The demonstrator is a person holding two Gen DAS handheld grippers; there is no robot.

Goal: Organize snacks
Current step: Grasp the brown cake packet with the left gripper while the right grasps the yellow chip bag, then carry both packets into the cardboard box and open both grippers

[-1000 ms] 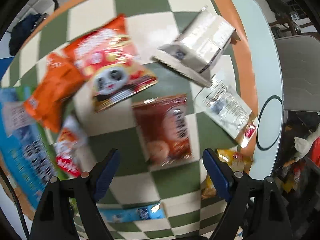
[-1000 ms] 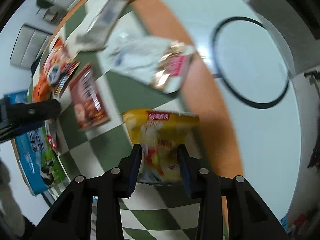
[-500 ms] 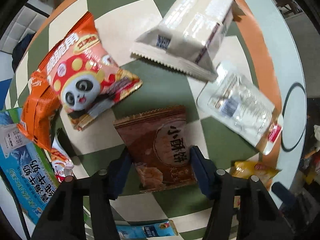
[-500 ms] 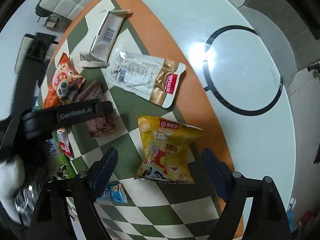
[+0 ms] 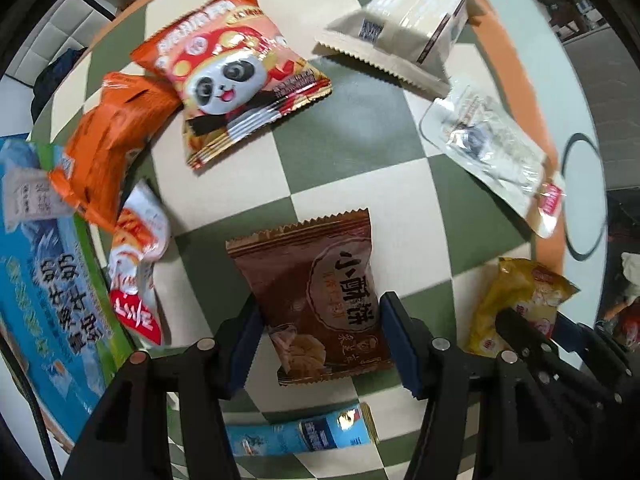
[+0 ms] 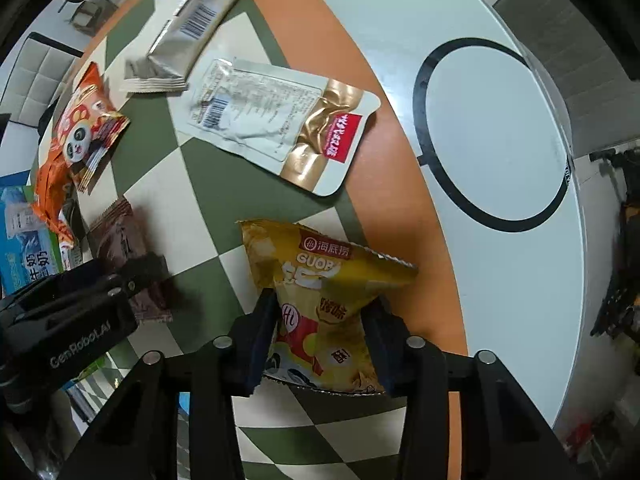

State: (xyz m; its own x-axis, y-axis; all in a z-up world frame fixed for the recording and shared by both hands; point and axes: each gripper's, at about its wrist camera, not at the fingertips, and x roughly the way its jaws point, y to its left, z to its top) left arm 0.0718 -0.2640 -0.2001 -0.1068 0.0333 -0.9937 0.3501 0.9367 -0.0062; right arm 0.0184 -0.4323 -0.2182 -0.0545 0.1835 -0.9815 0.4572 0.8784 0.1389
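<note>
My left gripper is shut on a brown biscuit packet that lies on the green-and-cream checkered mat; the packet also shows in the right wrist view. My right gripper is shut on the lower part of a yellow chip bag, which also shows in the left wrist view. The left gripper shows in the right wrist view at the left, beside the brown packet.
On the mat lie a panda snack bag, an orange bag, a beige packet, a clear-and-gold pouch, a small red-white packet, a blue stick packet and a blue-green milk box. A white round table lies right.
My left gripper has closed from wide open onto the brown packet. My right gripper let go of the yellow bag, opened wide, then closed on it again.
</note>
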